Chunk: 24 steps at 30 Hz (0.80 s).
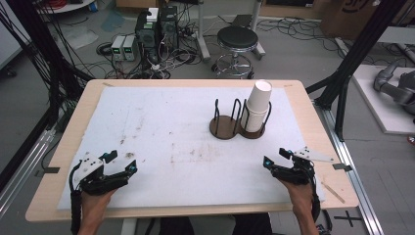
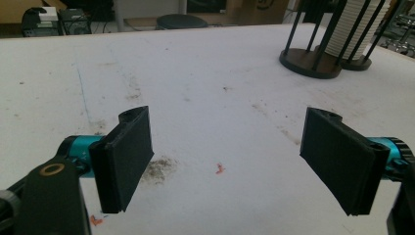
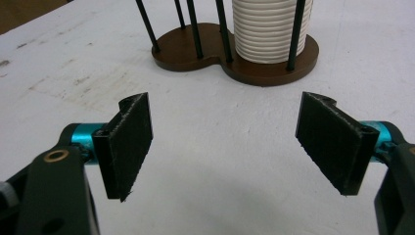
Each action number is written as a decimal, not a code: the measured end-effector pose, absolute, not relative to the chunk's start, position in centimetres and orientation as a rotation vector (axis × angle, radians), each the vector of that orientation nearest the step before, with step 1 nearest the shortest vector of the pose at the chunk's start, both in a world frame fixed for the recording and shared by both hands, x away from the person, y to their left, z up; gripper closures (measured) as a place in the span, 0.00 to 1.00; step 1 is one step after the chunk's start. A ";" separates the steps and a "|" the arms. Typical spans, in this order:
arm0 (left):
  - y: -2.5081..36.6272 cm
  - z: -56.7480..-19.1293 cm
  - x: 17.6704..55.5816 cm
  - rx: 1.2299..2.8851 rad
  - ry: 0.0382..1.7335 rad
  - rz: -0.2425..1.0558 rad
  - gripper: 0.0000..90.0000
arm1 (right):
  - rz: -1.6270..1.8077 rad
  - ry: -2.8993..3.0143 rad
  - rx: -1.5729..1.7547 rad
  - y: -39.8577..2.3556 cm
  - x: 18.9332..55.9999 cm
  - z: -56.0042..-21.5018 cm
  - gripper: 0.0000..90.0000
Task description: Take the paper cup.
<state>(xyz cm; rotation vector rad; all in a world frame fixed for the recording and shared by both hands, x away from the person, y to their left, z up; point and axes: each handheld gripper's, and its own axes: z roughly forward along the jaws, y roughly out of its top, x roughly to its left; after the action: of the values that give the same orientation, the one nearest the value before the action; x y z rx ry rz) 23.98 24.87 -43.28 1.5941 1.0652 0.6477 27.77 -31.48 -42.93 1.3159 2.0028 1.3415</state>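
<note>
Left gripper [image 1: 120, 163] resting at seven o'clock, jaws gaping, holding nothing, right gripper [image 1: 275, 157] at five o'clock, likewise gaping and empty-jawed, facing stack of paper cups [image 1: 257, 107] standing in rack [image 1: 226, 128] at one o'clock.

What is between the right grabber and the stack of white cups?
Nothing: just bare, stained white cover between the right gripper and the cup stack, as the right gripper view shows.

Wooden table [image 1: 68, 142], stained white mat [image 1: 171, 132], two-ring cup rack [image 1: 230, 128]
</note>
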 end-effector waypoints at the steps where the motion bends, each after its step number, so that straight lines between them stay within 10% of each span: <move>1: 24.9 -43.3 24.0 1.594 1.065 0.648 0.22 | 1.344 2.004 1.314 -31.5 27.8 -42.9 0.25; 24: 24.9 -43.3 24.1 1.611 1.058 0.652 0.22 | 1.347 2.003 1.311 -32.1 28.4 -42.5 0.25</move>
<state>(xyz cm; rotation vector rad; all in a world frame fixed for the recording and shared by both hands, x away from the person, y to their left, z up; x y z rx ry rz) 24.09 24.91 -43.33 1.6109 1.0579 0.6522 28.45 -32.10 -42.45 1.3108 2.0027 1.3469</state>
